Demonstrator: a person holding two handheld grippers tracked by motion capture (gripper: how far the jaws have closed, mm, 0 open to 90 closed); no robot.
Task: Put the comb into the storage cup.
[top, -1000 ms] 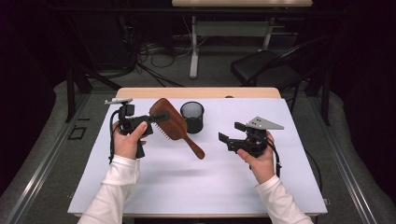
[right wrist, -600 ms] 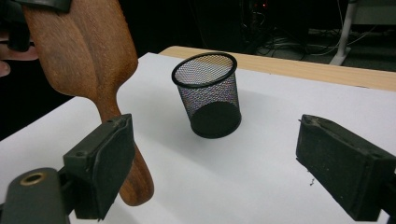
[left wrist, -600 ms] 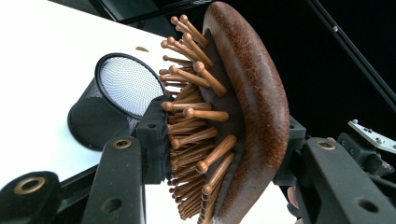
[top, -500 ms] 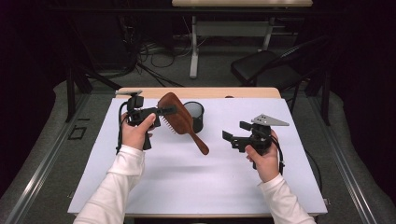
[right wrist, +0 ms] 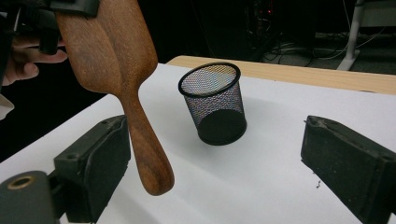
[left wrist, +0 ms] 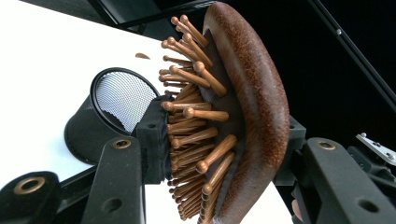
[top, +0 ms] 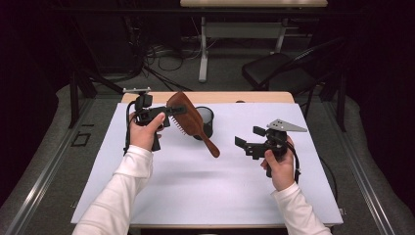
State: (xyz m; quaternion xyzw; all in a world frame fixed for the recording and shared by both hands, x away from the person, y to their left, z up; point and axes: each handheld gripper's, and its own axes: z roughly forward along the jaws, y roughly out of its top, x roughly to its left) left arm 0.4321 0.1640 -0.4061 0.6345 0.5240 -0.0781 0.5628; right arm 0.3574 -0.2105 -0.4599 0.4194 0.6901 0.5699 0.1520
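Above the white table, the left hand-held gripper (top: 172,110) clamps a wooden, peg-bristled hairbrush (top: 188,119) beside a black mesh cup (top: 207,117).

The left claw (top: 172,110) is raised at the far left, its jaws pointing right and clamped tight. The left hand (top: 145,131) wraps its grip from below, the white-sleeved forearm slanting up from the near edge. The right claw (top: 248,139) sits lower on the right, jaws pointing left and standing wide apart with nothing pressed between them; they have just been opening. The right hand (top: 278,161) grips its handle, the forearm coming in from the near right.
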